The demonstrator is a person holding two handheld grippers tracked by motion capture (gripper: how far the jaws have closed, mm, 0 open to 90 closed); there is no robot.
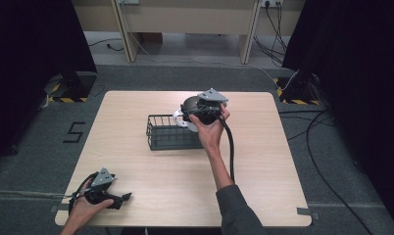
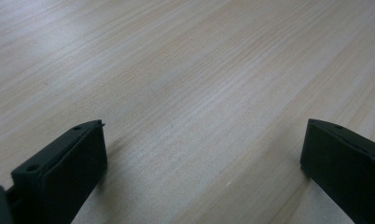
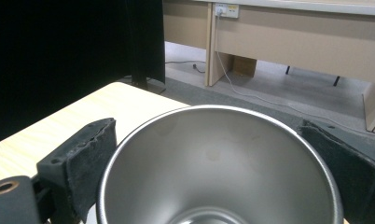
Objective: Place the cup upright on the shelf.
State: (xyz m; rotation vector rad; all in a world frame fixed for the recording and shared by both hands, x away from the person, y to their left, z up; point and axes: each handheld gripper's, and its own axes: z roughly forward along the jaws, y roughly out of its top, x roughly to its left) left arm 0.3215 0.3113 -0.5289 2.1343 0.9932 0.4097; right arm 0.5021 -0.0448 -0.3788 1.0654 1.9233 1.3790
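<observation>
A stainless steel cup (image 3: 213, 140) sits between the two black jaws of my right gripper (image 3: 209, 161), which press on its rim from both sides. In the high view that right gripper (image 1: 192, 111) holds the cup (image 1: 188, 103) at the far right end of a black wire basket (image 1: 165, 133) in the middle of the table. A white object (image 1: 178, 117) shows beside the cup, partly hidden. My left gripper (image 1: 123, 198) rests near the table's front left corner. Its jaws stand wide apart over bare wood (image 2: 202, 154), with nothing between them.
The light wooden table (image 1: 185, 186) has free room in front of and to the left of the basket. Black cables (image 1: 232, 147) trail from the grippers. Beyond the table are grey floor, dark curtains and a wooden desk (image 3: 288, 32).
</observation>
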